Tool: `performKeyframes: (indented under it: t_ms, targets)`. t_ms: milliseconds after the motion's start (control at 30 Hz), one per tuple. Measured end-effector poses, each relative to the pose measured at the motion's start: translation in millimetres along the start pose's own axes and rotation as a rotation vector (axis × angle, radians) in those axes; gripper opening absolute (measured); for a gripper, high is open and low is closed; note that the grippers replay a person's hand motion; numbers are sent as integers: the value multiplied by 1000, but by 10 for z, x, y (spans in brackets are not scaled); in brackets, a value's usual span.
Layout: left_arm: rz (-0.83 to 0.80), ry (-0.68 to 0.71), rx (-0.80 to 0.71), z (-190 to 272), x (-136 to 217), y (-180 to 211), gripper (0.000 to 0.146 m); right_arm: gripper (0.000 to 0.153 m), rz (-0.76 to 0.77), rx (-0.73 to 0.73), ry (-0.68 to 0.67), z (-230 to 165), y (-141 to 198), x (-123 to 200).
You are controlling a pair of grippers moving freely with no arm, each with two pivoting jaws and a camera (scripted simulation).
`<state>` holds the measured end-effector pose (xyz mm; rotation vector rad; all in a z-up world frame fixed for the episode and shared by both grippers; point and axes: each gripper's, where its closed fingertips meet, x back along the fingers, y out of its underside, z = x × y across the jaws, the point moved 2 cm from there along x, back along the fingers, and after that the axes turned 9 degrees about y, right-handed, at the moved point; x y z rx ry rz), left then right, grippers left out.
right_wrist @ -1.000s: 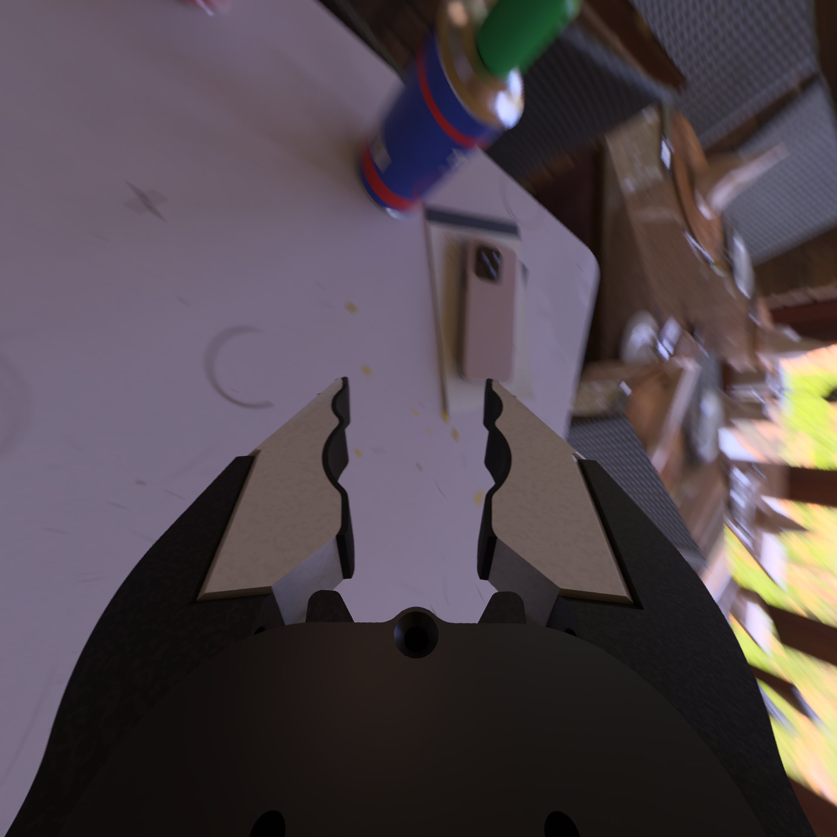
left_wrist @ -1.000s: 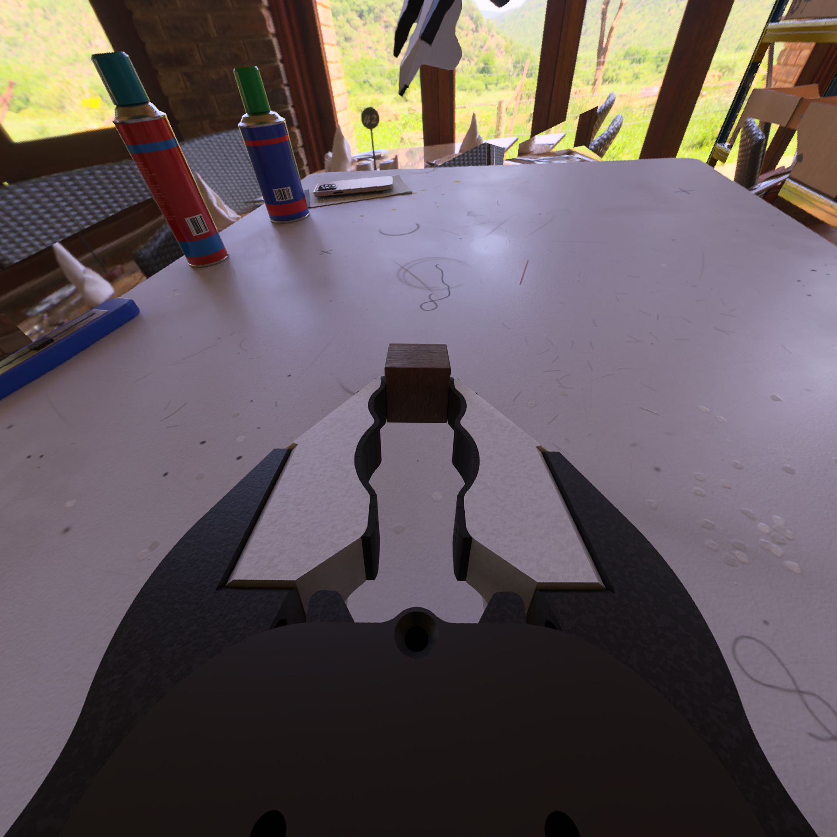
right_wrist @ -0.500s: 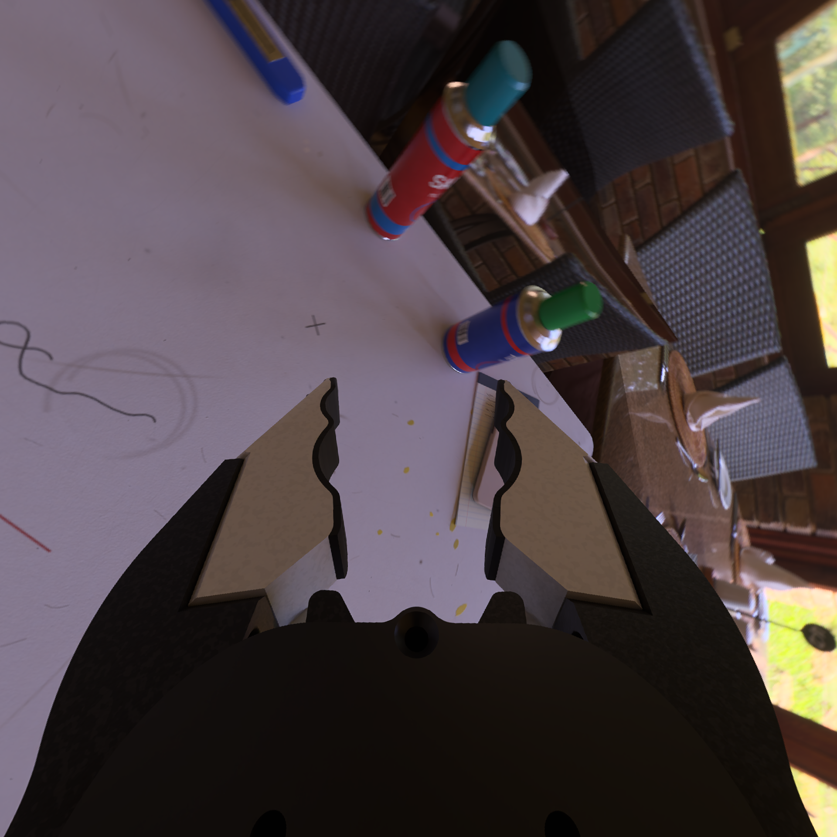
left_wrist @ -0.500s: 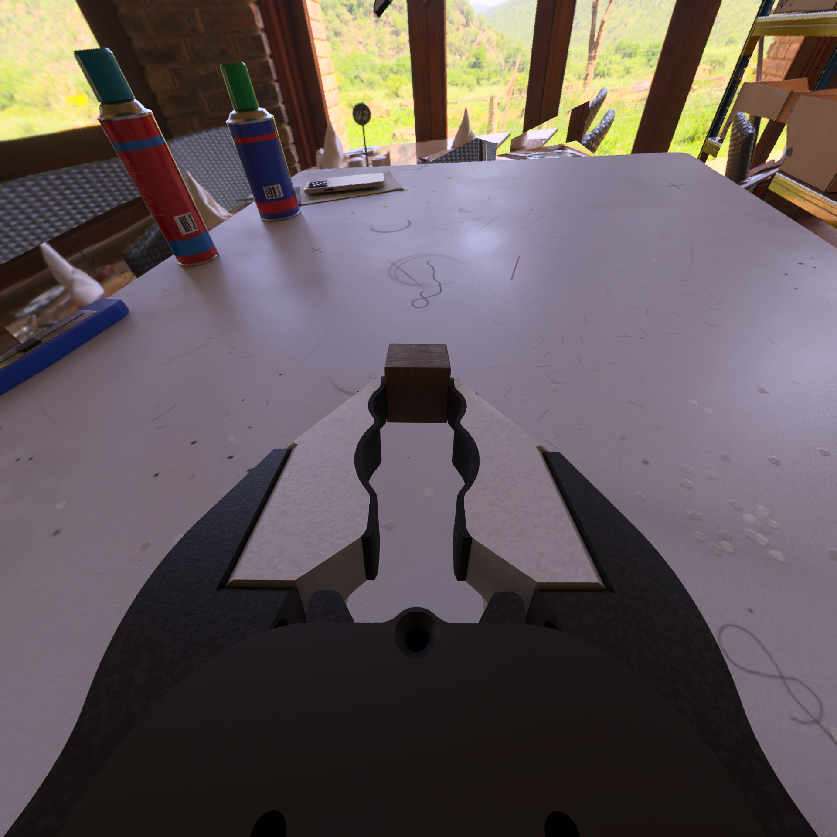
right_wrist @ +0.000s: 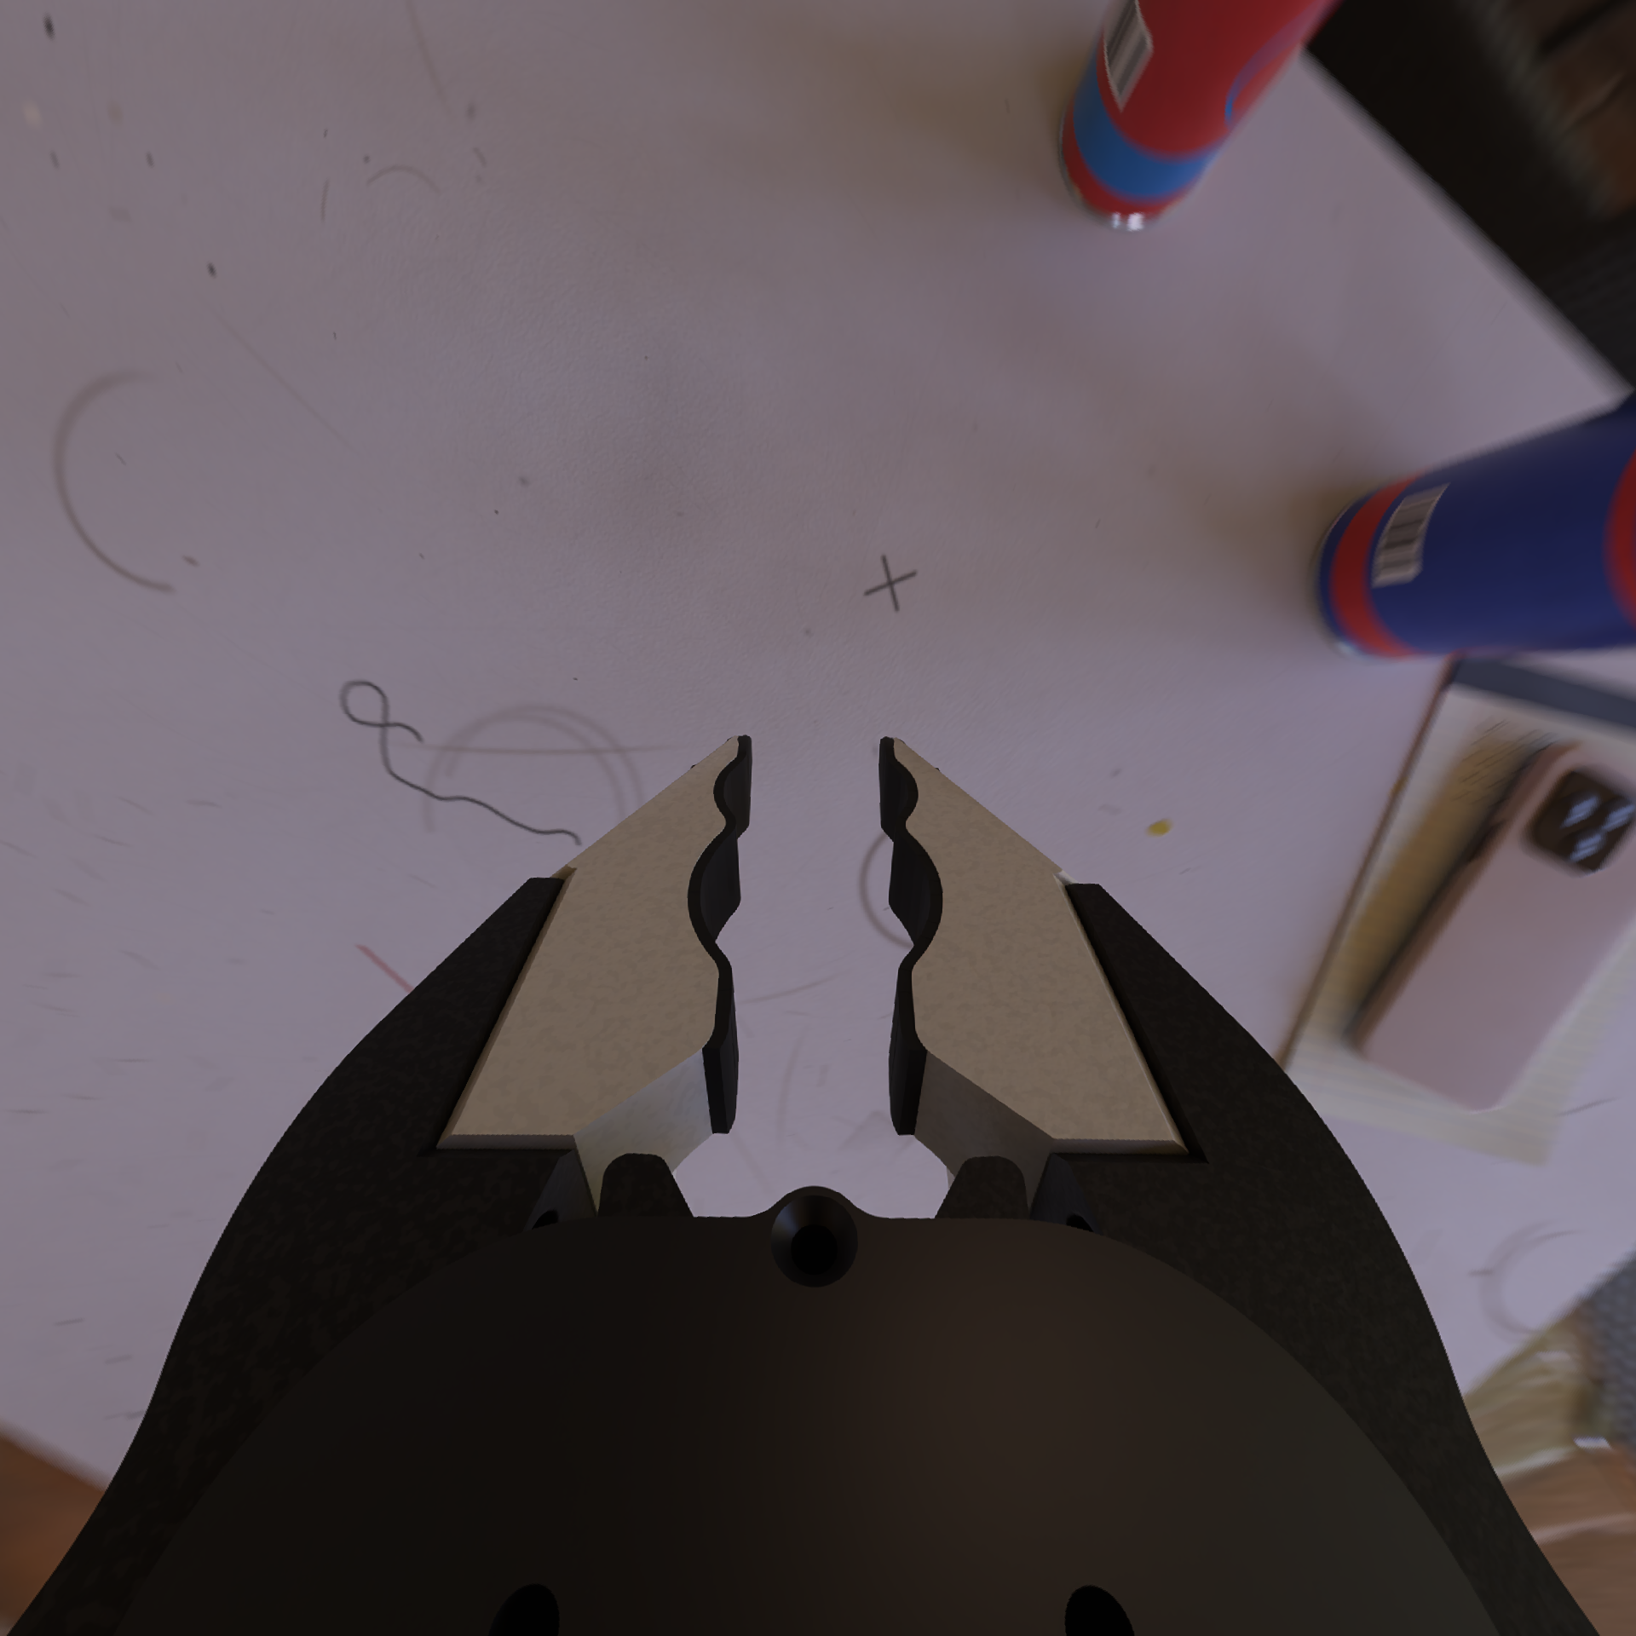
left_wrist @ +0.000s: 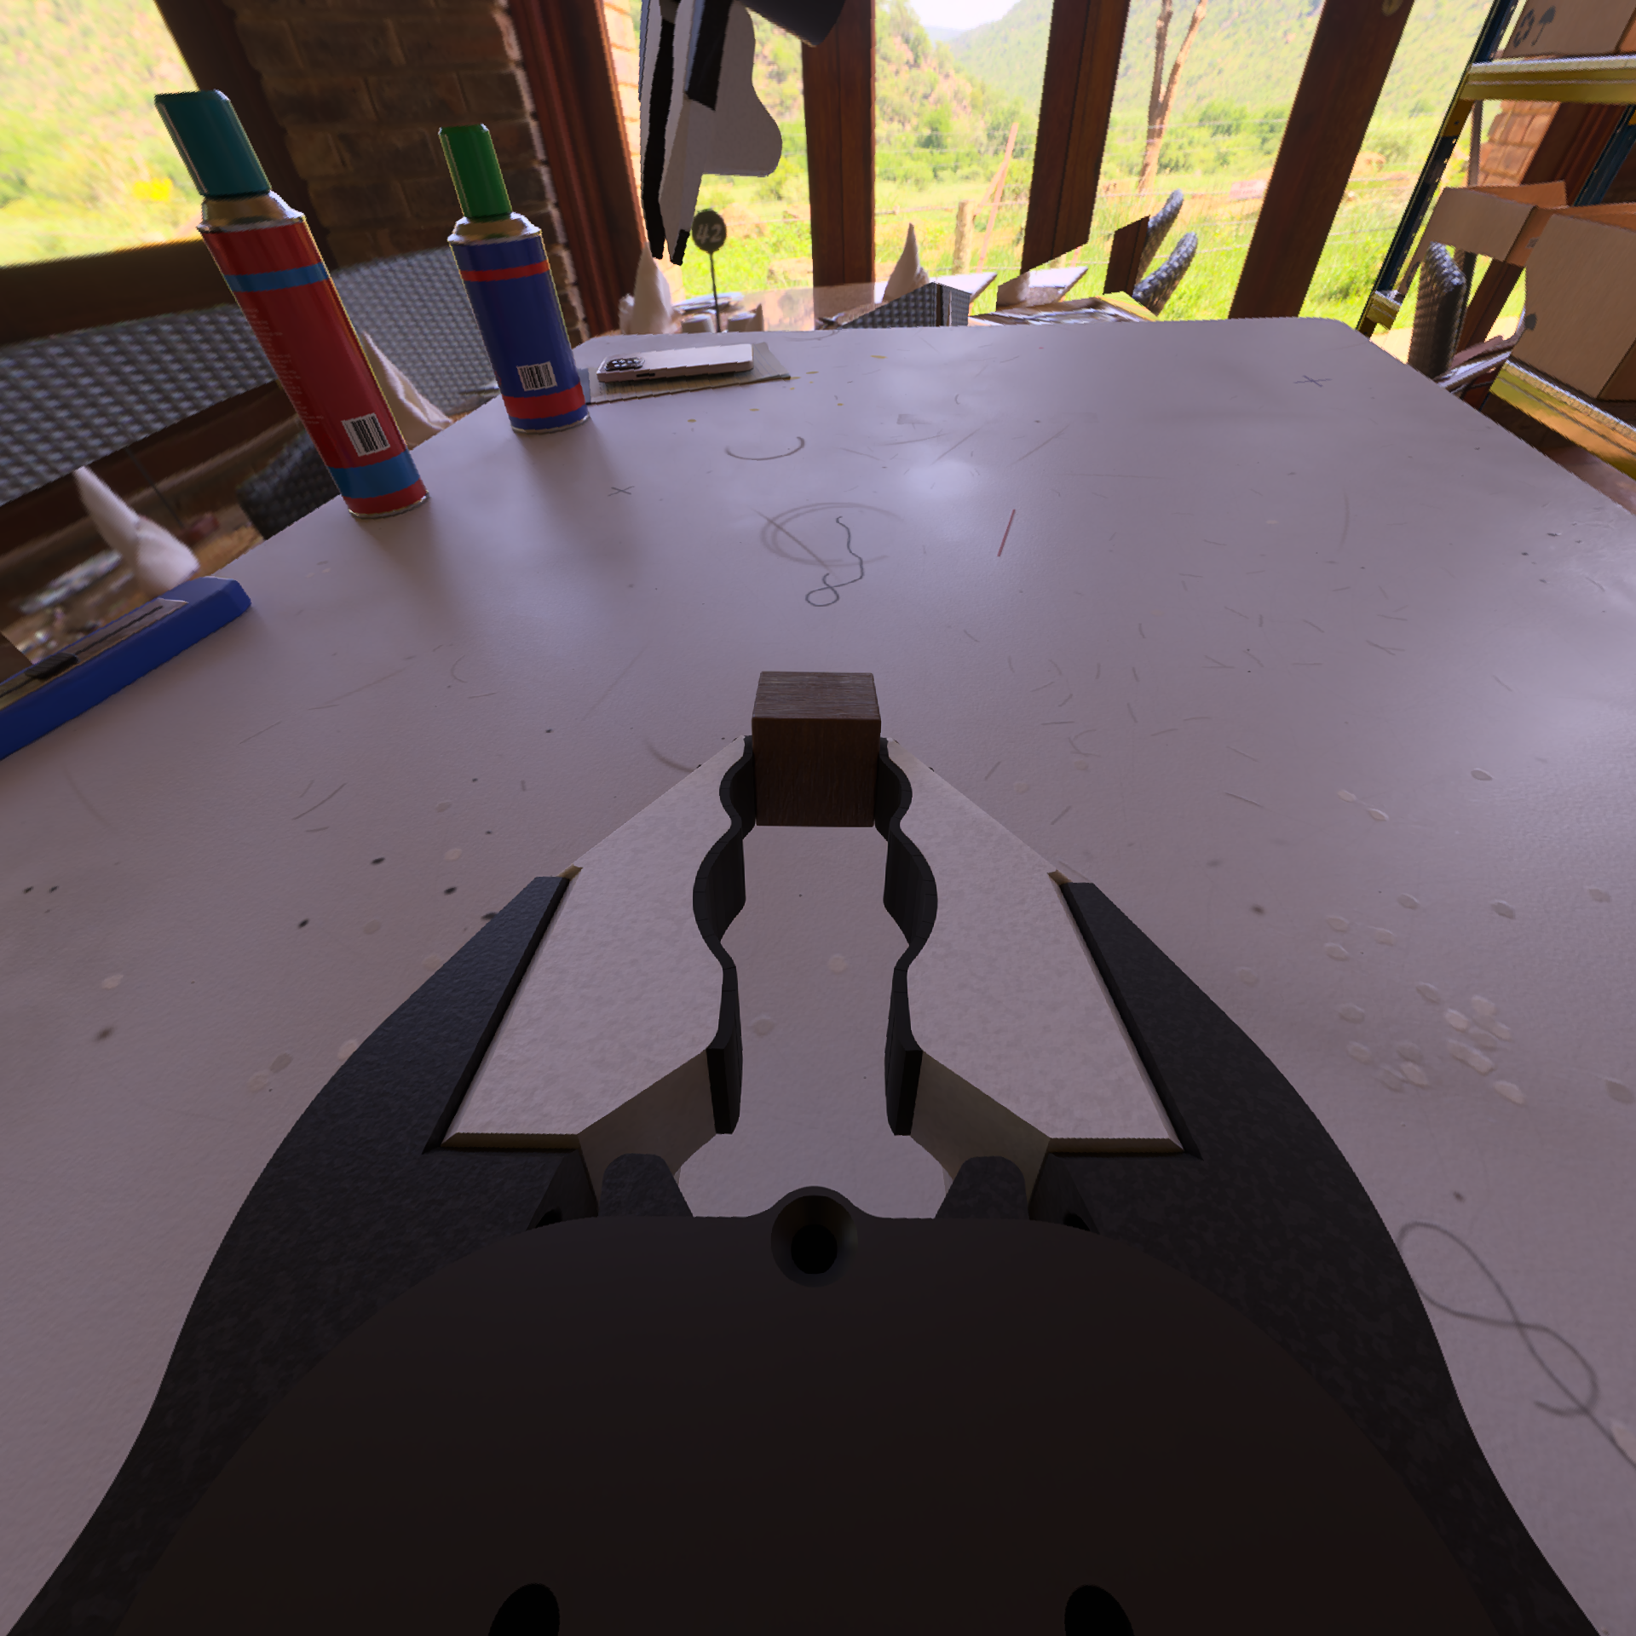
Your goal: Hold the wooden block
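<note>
A small dark wooden block (left_wrist: 814,760) sits between the tips of my left gripper (left_wrist: 814,779), which is shut on it and holds it above the white table (left_wrist: 1151,620). My right gripper (right_wrist: 814,752) is open and empty, with a gap between its tips, and looks down on the table from above. It also shows at the top of the left wrist view (left_wrist: 699,124), hanging over the table's far end. The block does not show in the right wrist view.
A red spray can (left_wrist: 301,310) and a blue spray can (left_wrist: 518,292) stand at the far left. A phone (left_wrist: 677,361) lies on a mat behind them. A blue flat tool (left_wrist: 115,655) lies at the left edge. Both cans (right_wrist: 1142,124) (right_wrist: 1487,567) and the phone (right_wrist: 1496,921) show in the right wrist view.
My left gripper keeps the block and has shifted slightly. My right gripper has swung over the table to look straight down, and its jaws have narrowed.
</note>
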<state>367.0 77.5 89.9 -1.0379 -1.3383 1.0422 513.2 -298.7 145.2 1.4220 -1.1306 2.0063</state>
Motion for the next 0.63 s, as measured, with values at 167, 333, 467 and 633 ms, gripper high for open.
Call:
performKeyframes:
  t_ms: [167, 333, 467, 633]
  targets:
    - [-8, 5, 2, 5, -7, 8, 26, 30, -125, -207, -78, 92, 49, -193]
    - [1, 0, 12, -9, 5, 4, 26, 33, -271, -249, -57, 147, 152, -417]
    - [-7, 2, 8, -2, -2, 10, 26, 36, -369, -198, -3, 149, 224, -499]
    - [-16, 4, -8, 25, -7, 17, 26, 40, -437, -148, 79, 164, 257, -544]
